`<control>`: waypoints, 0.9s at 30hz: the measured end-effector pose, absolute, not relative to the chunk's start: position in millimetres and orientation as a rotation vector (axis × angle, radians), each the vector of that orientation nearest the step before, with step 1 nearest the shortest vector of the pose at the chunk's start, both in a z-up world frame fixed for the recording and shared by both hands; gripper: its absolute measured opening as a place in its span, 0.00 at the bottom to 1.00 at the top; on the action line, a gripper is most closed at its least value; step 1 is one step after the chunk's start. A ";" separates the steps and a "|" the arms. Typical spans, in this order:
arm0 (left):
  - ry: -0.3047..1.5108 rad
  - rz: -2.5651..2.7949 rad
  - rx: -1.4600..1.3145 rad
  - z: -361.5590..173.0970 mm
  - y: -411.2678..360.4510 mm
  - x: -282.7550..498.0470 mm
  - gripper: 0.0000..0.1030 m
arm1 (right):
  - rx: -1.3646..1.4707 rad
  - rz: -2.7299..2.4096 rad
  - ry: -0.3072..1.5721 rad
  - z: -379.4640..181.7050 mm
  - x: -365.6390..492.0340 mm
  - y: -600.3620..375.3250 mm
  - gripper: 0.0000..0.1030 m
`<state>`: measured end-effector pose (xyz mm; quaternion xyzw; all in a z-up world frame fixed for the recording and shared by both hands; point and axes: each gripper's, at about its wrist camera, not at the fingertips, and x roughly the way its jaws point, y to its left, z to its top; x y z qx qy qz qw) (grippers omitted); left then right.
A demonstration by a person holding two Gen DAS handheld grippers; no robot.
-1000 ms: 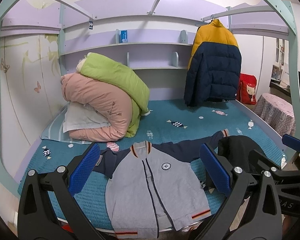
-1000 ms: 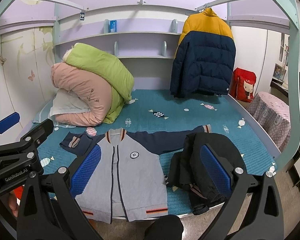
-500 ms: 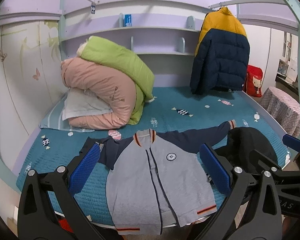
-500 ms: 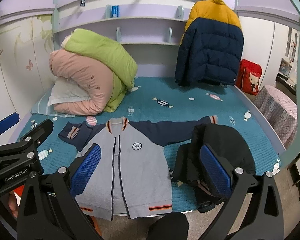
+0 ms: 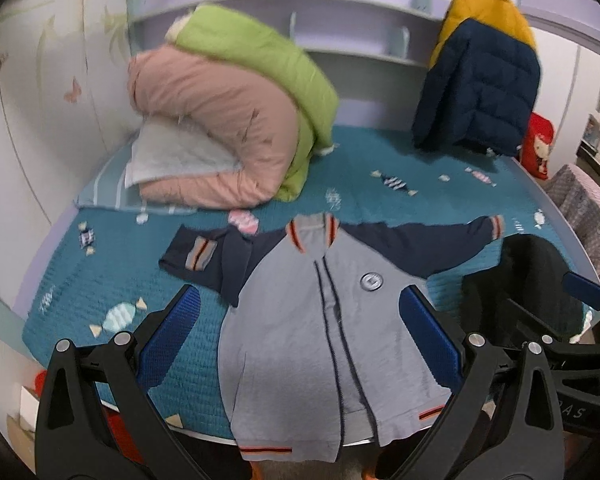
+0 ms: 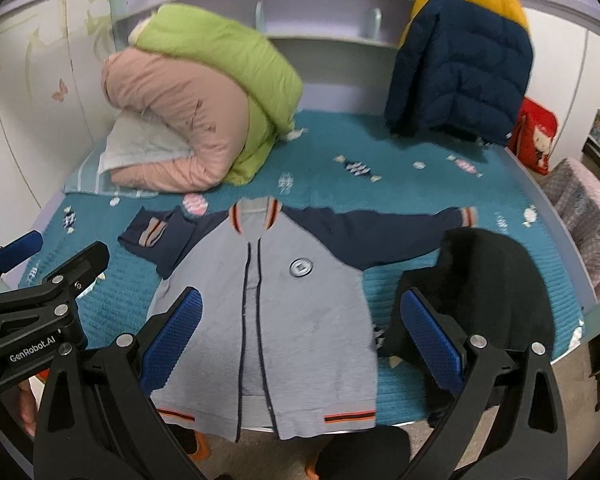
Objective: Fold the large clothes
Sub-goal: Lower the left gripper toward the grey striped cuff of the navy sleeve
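Note:
A grey jacket with navy sleeves and orange-striped cuffs lies face up on the teal bed, its hem hanging over the near edge; it also shows in the right wrist view. One sleeve stretches out to the right, the other is bunched at the left. My left gripper is open and empty, held above the jacket's lower half. My right gripper is open and empty, above the jacket's right side. A black garment lies crumpled to the jacket's right.
A rolled pink and green duvet and a pillow sit at the back left of the bed. A navy and yellow puffer coat hangs at the back right. A red bag and a pink covered stool stand right of the bed.
Both grippers have tilted down and moved closer to the bed, so the jacket fills more of each view. Their jaws stay open.

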<state>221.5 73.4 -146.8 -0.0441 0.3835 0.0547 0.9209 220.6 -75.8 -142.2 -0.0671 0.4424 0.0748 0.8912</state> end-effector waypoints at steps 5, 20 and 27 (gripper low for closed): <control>0.839 0.178 -0.095 -189.3 103.8 252.3 0.96 | -0.141 0.212 0.992 -181.1 248.1 -46.5 0.93; 1.012 0.261 -0.174 -307.3 210.3 337.2 0.96 | -0.086 0.286 1.126 -307.6 344.5 33.4 0.93; 1.054 0.204 -0.280 -358.8 264.1 380.3 0.96 | -0.092 0.307 1.122 -357.9 389.8 71.2 0.93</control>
